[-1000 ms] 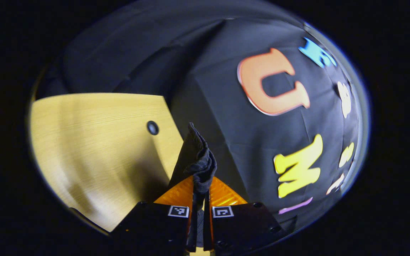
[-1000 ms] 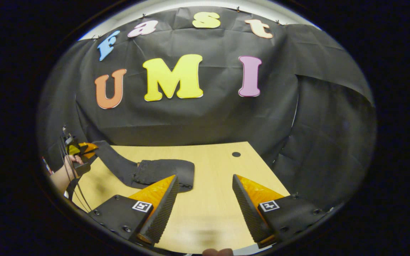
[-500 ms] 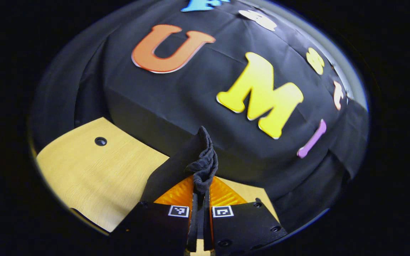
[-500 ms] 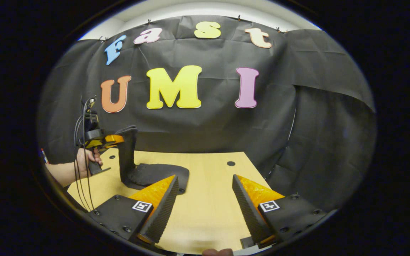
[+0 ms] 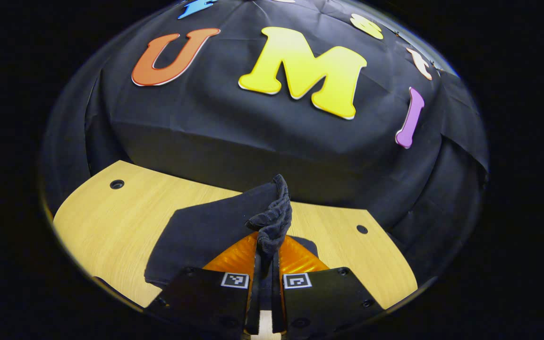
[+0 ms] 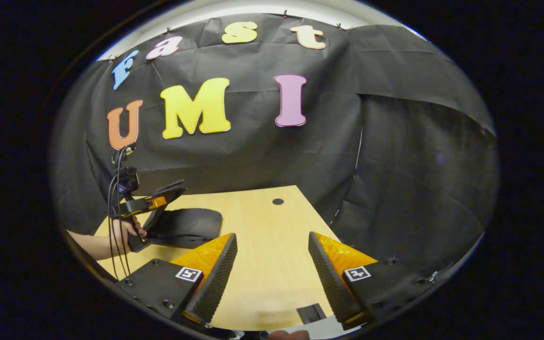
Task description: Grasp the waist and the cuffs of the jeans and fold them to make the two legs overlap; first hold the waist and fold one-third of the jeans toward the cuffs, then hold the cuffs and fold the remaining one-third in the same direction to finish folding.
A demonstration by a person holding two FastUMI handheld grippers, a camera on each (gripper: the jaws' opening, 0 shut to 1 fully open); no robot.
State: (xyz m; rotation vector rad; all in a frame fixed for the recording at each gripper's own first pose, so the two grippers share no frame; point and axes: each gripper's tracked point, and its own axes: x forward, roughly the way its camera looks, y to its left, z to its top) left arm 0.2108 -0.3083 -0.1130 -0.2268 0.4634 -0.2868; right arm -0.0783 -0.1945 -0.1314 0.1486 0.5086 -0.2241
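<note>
Above the table (image 5: 111, 222), left claw (image 5: 267, 245) grips bunched jeans (image 5: 201, 231); right claw (image 6: 272, 269) hovers, fingers spread.

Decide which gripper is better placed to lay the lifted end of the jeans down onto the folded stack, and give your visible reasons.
Left. The left gripper is shut on the jeans, holding that end above the table. The right gripper is open, holding nothing, apart from the jeans.
</note>
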